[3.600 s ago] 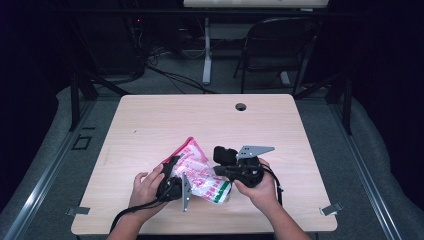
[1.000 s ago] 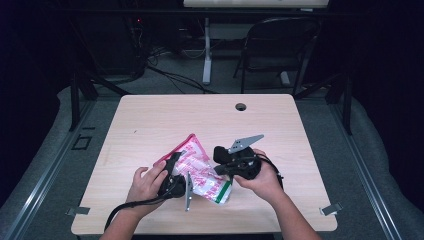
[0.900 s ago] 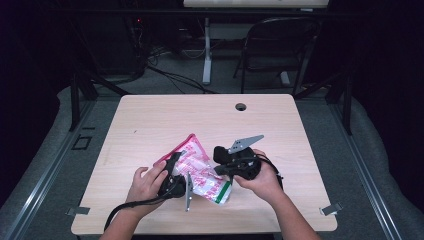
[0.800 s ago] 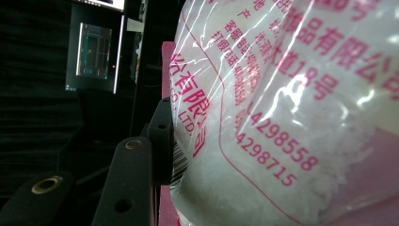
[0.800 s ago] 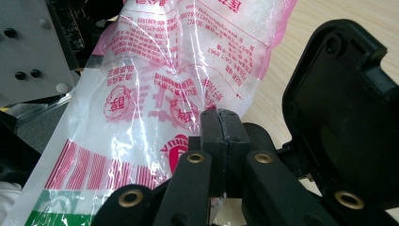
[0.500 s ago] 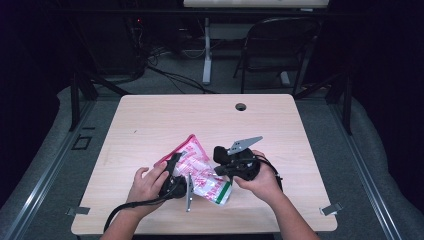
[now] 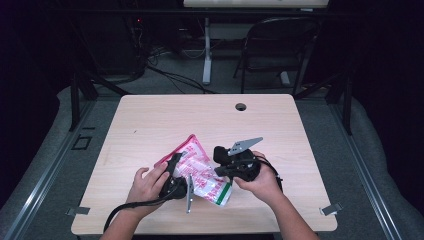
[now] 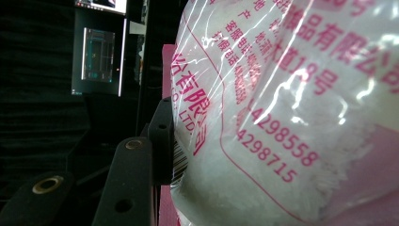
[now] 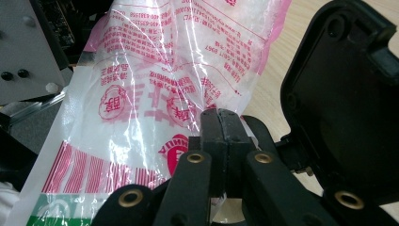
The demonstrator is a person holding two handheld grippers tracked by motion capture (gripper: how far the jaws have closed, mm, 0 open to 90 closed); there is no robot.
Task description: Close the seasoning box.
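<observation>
A clear plastic bag [image 7: 201,172] with pink print and white contents lies tilted near the table's front edge. It is held between both hands. My left gripper [image 7: 175,167] is shut on its left side. In the left gripper view one of the fingers [image 8: 162,141] presses into the bulging bag [image 8: 282,117], and the bag hides the other. My right gripper [image 7: 220,164] meets the bag's right edge. In the right gripper view the jaws of the right gripper [image 9: 219,117] are pressed together, with the bag's film [image 9: 155,94] pinched at their tips.
The wooden table [image 7: 165,120] has a round cable hole [image 7: 240,106] at the back. A folding chair [image 7: 280,50] and cables stand on the floor beyond. A cable [image 7: 125,210] trails from the left gripper over the front edge.
Since the earliest frame the right gripper has tipped, and its grey plate now stands higher. Over the last second neither hand nor the bag has moved.
</observation>
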